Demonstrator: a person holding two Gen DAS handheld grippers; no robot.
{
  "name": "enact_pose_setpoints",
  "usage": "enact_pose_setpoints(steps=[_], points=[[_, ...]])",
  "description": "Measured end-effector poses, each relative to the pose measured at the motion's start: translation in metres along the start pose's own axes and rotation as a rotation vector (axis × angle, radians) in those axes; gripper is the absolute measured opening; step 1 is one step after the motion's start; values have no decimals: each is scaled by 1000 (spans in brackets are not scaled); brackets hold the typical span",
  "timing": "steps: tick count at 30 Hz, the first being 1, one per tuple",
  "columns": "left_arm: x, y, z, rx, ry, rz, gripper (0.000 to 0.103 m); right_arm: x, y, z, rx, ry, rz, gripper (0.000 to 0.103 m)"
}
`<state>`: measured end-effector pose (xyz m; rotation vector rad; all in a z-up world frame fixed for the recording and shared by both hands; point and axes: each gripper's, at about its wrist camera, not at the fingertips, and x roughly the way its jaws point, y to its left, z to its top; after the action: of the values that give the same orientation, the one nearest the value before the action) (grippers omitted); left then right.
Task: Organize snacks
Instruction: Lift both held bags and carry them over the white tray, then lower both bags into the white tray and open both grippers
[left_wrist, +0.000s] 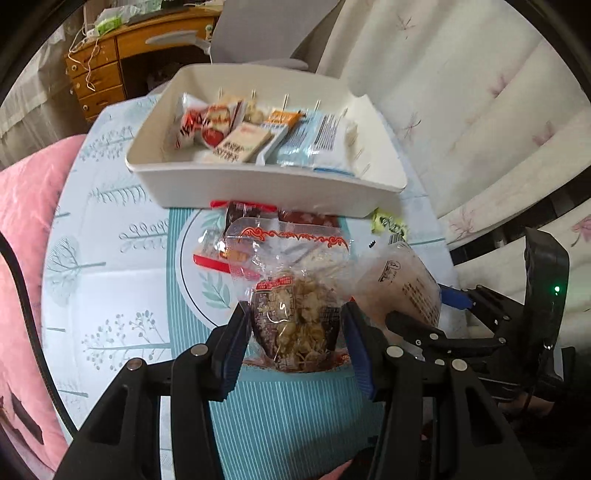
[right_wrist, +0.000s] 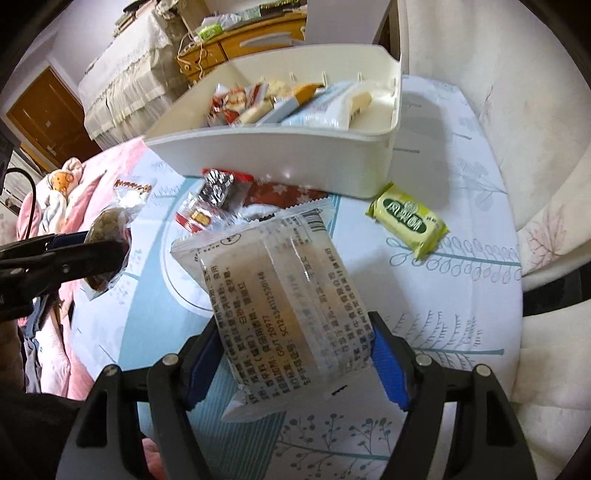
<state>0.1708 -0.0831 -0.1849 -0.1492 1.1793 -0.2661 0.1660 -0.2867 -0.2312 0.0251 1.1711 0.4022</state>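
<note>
My left gripper (left_wrist: 295, 314) is shut on a clear snack bag (left_wrist: 295, 317) of pale, nut-like pieces with a red scroll print on top, held above the table. In the right wrist view that gripper (right_wrist: 85, 245) and its bag (right_wrist: 107, 225) show at the left edge. My right gripper (right_wrist: 295, 326) is shut on a white translucent packet (right_wrist: 280, 295) with printed text, its blue pads pressing both sides. A white bin (left_wrist: 258, 184) behind both holds several packets. Loose red packets (right_wrist: 221, 206) lie in front of the bin (right_wrist: 277, 158). A yellow-green packet (right_wrist: 408, 218) lies to their right.
The round table wears a pale cloth (left_wrist: 110, 258) printed with trees. Pink bedding (left_wrist: 26, 206) lies to the left, a white floral cushion (left_wrist: 480, 129) to the right. A wooden desk (left_wrist: 99, 74) and a grey chair (left_wrist: 258, 33) stand behind the bin.
</note>
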Motion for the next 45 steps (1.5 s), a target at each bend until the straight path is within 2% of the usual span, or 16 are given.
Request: enact_pose_setpoints(steps=[10, 20, 29, 38, 40, 43, 44, 45], points=[[-40, 1, 33, -44, -31, 22, 49, -29, -6, 36, 96, -78, 66, 74], [-40, 11, 82, -43, -16, 62, 49, -50, 1, 88, 90, -192, 115, 75], [-19, 37, 134, -93, -33, 45, 49, -49, -10, 130, 152, -280, 97, 76], [30, 69, 163, -124, 4, -4, 49, -17, -31, 157, 255, -306, 74, 77], [39, 72, 166, -132, 14, -12, 49, -9, -35, 160, 278, -298, 79, 80], [47, 79, 170, -151, 13, -33, 58, 2, -40, 161, 329, -283, 62, 82], [49, 81, 172, -155, 11, -42, 68, 5, -42, 161, 349, -277, 72, 82], [50, 82, 172, -156, 8, -43, 71, 7, -44, 161, 368, -270, 81, 84]])
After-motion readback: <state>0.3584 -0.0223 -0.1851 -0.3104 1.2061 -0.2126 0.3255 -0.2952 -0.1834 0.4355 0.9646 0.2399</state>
